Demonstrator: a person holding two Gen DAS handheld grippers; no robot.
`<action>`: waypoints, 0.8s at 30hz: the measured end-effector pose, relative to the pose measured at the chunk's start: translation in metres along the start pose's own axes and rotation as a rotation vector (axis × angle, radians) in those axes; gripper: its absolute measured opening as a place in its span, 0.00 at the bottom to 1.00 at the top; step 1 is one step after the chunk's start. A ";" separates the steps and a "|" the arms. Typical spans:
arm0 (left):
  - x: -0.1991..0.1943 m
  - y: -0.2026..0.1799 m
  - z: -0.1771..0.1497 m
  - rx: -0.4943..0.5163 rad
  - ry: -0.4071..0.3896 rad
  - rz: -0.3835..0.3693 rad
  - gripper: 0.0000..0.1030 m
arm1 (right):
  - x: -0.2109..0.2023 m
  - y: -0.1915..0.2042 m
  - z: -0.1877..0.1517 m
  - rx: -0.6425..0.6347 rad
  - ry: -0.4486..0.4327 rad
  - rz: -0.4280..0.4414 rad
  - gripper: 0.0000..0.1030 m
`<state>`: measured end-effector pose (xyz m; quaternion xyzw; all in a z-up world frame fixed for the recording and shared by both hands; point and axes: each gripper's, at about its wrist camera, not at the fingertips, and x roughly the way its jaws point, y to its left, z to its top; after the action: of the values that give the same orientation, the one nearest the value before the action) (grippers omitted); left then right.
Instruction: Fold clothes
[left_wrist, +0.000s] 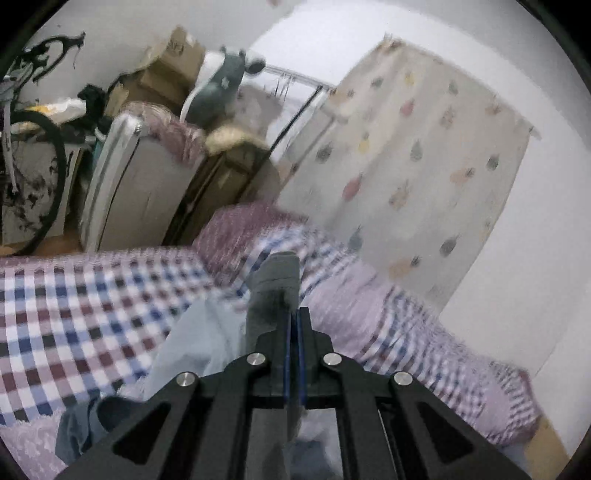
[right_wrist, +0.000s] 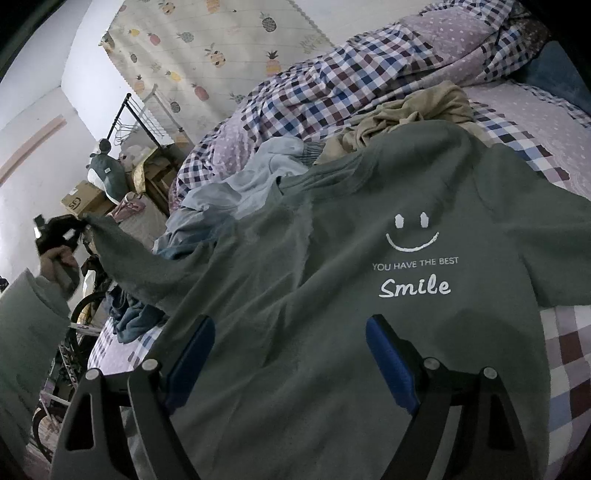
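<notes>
Spread wide, the right gripper hovers empty over the grey-green T-shirt lying print-up and unfolded on the bed — the left gripper's jaws pinch its sleeve, lifted sideways — other clothes lie crumpled beyond.

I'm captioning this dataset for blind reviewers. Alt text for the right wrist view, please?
A grey-green T-shirt printed "YOU HAVE THE BEST Smile" lies spread on a checked bedspread, the open right gripper above its hem. At far left, the left gripper lifts one sleeve.
</notes>
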<state>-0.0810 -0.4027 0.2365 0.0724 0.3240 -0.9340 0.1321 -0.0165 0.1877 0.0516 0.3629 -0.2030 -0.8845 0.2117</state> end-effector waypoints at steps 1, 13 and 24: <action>-0.011 -0.009 0.008 0.007 -0.019 -0.040 0.01 | 0.000 0.001 0.000 -0.002 -0.001 0.001 0.85; -0.043 -0.140 -0.065 0.227 0.176 -0.371 0.01 | -0.006 -0.006 0.003 0.030 -0.017 0.016 0.85; -0.058 -0.267 -0.244 0.397 0.500 -0.592 0.01 | -0.028 -0.033 0.019 0.130 -0.082 0.023 0.85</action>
<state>-0.0921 -0.0373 0.2152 0.2241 0.1669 -0.9295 -0.2405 -0.0194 0.2333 0.0626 0.3370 -0.2725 -0.8811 0.1895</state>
